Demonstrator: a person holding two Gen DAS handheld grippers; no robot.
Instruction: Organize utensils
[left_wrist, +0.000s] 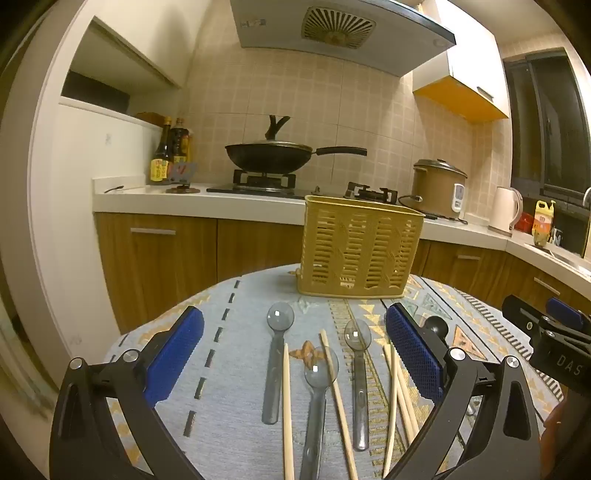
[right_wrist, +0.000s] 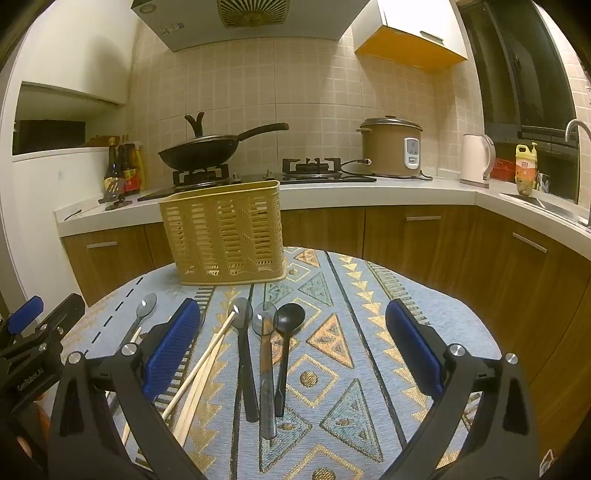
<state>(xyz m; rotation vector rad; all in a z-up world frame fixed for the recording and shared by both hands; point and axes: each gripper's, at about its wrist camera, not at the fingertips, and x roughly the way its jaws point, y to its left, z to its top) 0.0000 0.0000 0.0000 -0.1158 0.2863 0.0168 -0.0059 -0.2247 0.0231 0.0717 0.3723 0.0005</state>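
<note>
The right claw (left_wrist: 565, 325) bears the letters "DAS"; the left claw (right_wrist: 33, 332) reads "GenRobot.AI".

Round table under a blue patterned cloth (right_wrist: 369, 295), gold triangles and dashed stripes woven in. At its far edge stands a yellow slotted utensil basket (left_wrist: 360, 251), upright. Nearer, lying lengthwise on the cloth: clear grey plastic spoons (left_wrist: 275, 354), one black spoon (right_wrist: 286, 343), several loose wooden chopsticks (left_wrist: 287, 406), some crossing.
</note>
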